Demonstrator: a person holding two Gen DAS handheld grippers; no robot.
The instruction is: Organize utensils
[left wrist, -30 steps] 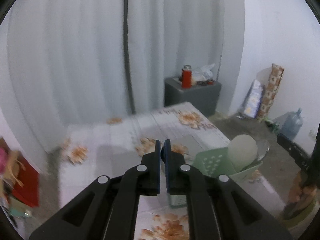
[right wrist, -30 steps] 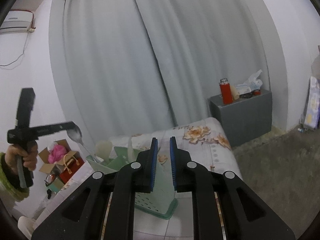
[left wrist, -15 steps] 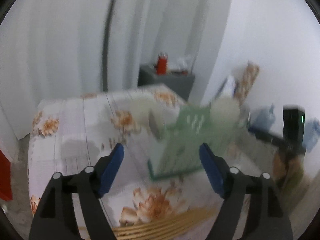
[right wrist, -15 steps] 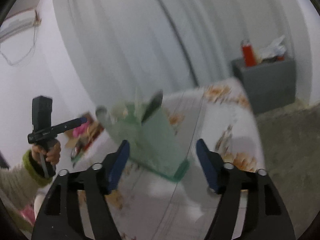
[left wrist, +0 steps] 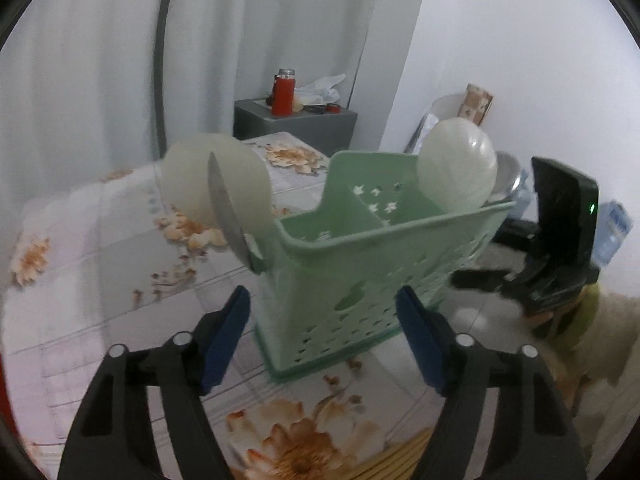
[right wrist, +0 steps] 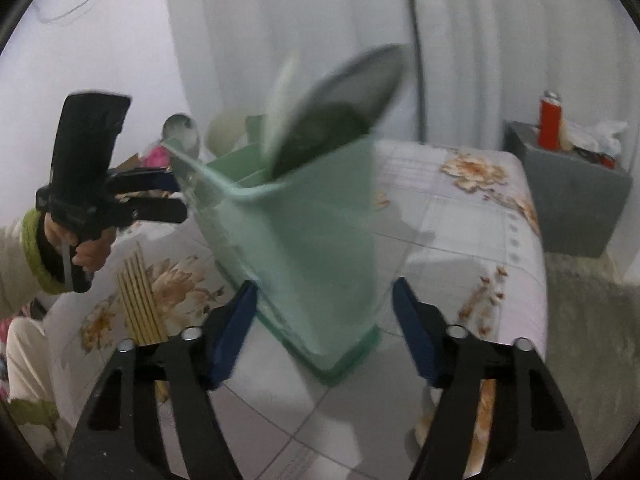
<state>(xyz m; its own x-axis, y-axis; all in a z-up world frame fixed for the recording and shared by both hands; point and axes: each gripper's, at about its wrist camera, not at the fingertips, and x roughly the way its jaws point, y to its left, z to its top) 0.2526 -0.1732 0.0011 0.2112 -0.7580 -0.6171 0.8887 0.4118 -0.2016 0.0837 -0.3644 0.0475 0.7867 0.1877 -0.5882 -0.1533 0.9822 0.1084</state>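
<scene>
Tongs, left (left wrist: 322, 336) and right (right wrist: 322, 330), gape wide, holding nothing, having just narrowed slightly; green utensil basket (left wrist: 360, 280) waits ahead for chopsticks (right wrist: 140, 300).

A red flask (left wrist: 283, 95) stands on a grey cabinet (left wrist: 294, 126) beside crumpled white plastic (left wrist: 320, 87), in front of pale curtains (left wrist: 248, 36). A floral cloth (left wrist: 120, 264) covers the table. Near the white wall (left wrist: 520, 52) leans a patterned roll (left wrist: 478, 103), with a blue water bottle (left wrist: 612, 232) lower down.
</scene>
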